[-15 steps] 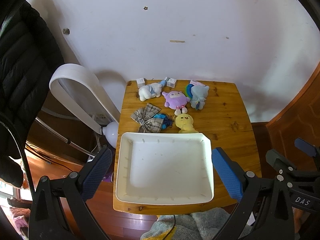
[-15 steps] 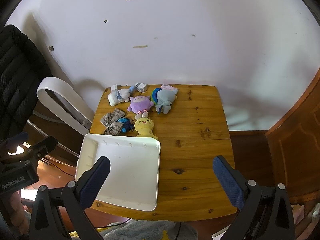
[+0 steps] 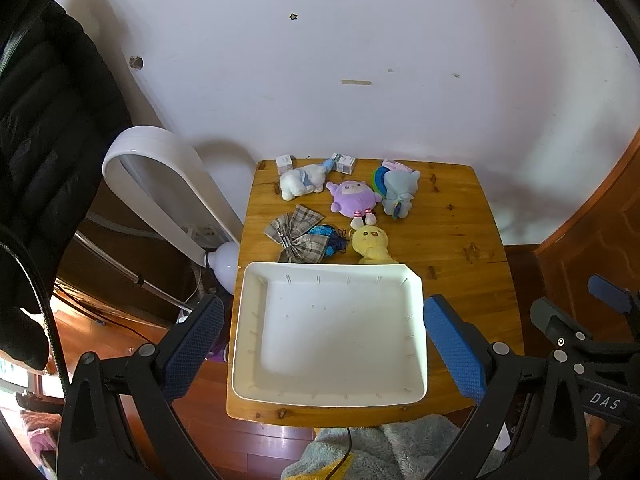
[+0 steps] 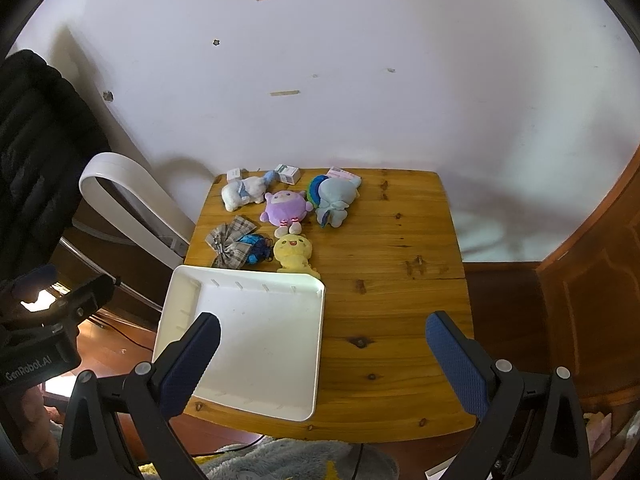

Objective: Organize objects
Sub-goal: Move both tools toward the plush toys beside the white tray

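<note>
Square wooden counter (image 3: 460, 240) stands against a white wall. All task items lie on it; none is stowed yet.

Shallow white plastic tray (image 3: 332, 396) sits at the near left of the counter, nothing in it. Its left edge lies at, possibly just past, the counter's left edge.

Left tool (image 3: 324, 352) hangs above the tray, jaws spread wide, nothing between them. Right tool (image 4: 324, 364) hangs above the near counter, jaws equally wide, holding nothing.

Soft toys lie beyond the tray: a pale blue plush with a rainbow patch (image 3: 398, 192), a round purple plush (image 3: 354, 200) and a white plush with blue trim (image 3: 300, 182) in the far row, and a yellow chick plush (image 3: 372, 244) touching the tray's far rim. A grey plaid fabric bow (image 3: 298, 236) lies just beside the tray's far left corner, with a small blue and dark knot of hair ties (image 3: 330, 238) between the bow and the chick. Two small white cartons (image 3: 285, 163) (image 3: 345, 164) stand at the far edge by the wall.

Risks, in my judgement:
- The items are crowded; a wide tool coming down on one may catch or drag its neighbour.
- The hair ties are small and tangled; a grip may slip or lift only part.
- A push on the tray may slide it off the left edge.
- The cartons sit at the far edge; a nudge could drop them behind the counter.
</note>
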A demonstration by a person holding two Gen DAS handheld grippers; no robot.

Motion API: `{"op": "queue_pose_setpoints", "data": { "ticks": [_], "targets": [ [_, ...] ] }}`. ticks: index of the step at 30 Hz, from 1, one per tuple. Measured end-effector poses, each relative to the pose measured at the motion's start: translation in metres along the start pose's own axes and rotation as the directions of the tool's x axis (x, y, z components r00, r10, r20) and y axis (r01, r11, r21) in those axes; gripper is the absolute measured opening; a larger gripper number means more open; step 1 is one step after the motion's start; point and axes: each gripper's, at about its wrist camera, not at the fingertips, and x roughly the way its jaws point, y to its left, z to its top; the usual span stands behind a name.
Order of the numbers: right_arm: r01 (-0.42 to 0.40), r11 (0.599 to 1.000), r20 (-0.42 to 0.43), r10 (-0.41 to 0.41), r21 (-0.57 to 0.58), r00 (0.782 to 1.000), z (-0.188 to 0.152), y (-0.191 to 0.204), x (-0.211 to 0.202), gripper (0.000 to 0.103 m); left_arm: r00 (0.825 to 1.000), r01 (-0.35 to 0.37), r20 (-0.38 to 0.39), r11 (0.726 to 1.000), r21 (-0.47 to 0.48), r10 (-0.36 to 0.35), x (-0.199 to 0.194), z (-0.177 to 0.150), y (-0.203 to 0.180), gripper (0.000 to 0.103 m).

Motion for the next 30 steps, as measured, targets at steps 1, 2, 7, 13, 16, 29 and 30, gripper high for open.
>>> {"op": "queue_pose_setpoints", "data": {
  "ticks": [1,2,7,13,16,29,30],
  "targets": [
    [-0.003,1.000,0.001,0.003,-0.001,1.000,0.000,0.000,0.000,0.103,1.000,0.000,-0.001,1.000,0.000,0.000,0.000,0.002,0.000,0.100],
    [-0.006,1.000,0.002,0.006,-0.002,1.000,0.000,0.000,-0.001,0.103,1.000,0.000,-0.001,1.000,-0.003,0.000,-0.001,0.001,0.000,0.100],
    [-0.017,1.000,0.006,0.017,-0.013,1.000,0.001,-0.002,-0.002,0.103,1.000,0.000,-0.006,1.000,-0.018,0.000,-0.001,0.001,-0.001,0.100],
    [-0.041,0.999,0.007,0.041,-0.024,0.999,0.006,-0.005,-0.002,0.103,1.000,-0.001,-0.007,0.999,-0.032,0.001,-0.002,0.001,-0.003,0.100],
    [-0.063,0.998,0.012,0.063,-0.026,0.998,0.009,-0.007,-0.002,0.103,1.000,-0.003,-0.008,0.999,-0.040,0.003,-0.001,0.003,-0.004,0.100],
    [-0.131,0.988,0.053,0.135,-0.082,0.989,0.028,-0.013,-0.004,0.103,0.999,-0.028,0.012,0.990,-0.141,0.030,-0.001,0.011,-0.013,0.100],
    [-0.134,0.987,0.058,0.140,-0.090,0.988,0.030,-0.014,-0.004,0.103,0.999,-0.032,0.012,0.988,-0.148,0.034,-0.001,0.011,-0.013,0.100]
  ]
}}
